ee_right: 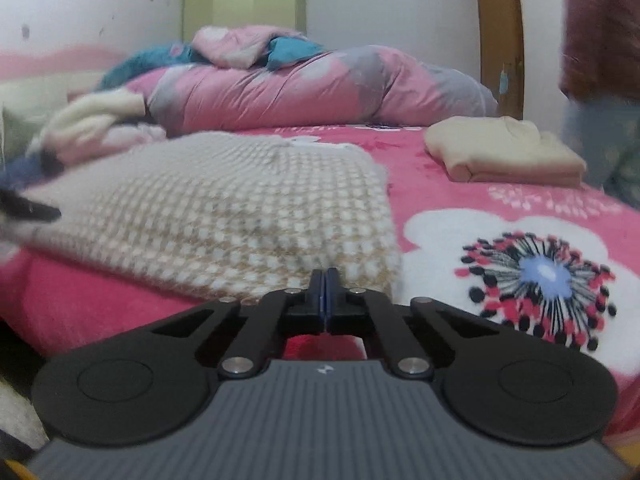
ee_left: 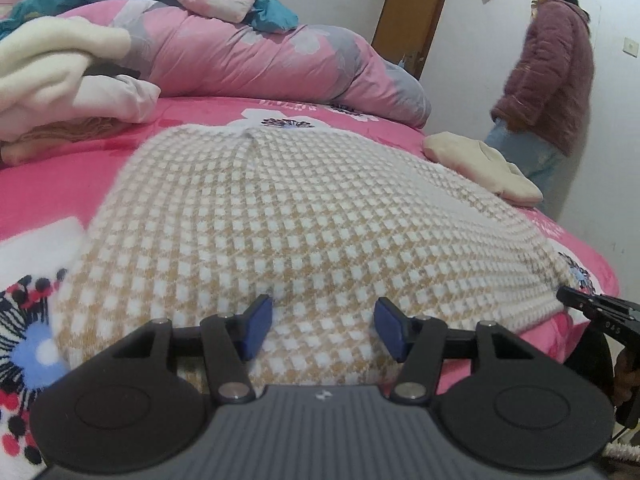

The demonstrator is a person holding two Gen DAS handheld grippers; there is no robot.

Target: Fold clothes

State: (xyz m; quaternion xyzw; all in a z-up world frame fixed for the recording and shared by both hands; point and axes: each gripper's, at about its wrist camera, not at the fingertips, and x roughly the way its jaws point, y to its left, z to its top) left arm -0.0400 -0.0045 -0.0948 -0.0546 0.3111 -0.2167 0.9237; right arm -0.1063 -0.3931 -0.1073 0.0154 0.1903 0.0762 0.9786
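- Left gripper (ee_left: 323, 328): lower centre of the left wrist view; blue-padded fingers (ee_left: 256, 326) spread wide apart above the near edge of the garment, nothing between them.
- Right gripper (ee_right: 325, 300): lower centre of the right wrist view; jaws pressed fully together, just in front of the garment's near corner; whether any fabric is caught between them cannot be told. Its black tip also shows at the right edge of the left wrist view.
- Checked knit garment (ee_left: 304, 216): beige and white, lying flat on the bed; fills the middle of the left wrist view, sits centre-left in the right wrist view (ee_right: 224, 204).
- Bed cover (ee_right: 440, 184): bright pink with large white flowers, under the garment.
- Folded cream garment (ee_right: 504, 152): upper right of the right wrist view, on the bed, well apart from the knit.
- Pink floral quilt (ee_left: 248, 52): bunched across the far side of the bed, upper centre.
- Loose pile of cream and pale pink clothes (ee_left: 60, 76): upper left of the left wrist view.
- Person (ee_left: 556, 76): upper right, standing beside the bed in a mauve padded jacket, by a white wall.
- Wooden door frame (ee_left: 416, 12): top, right of centre.
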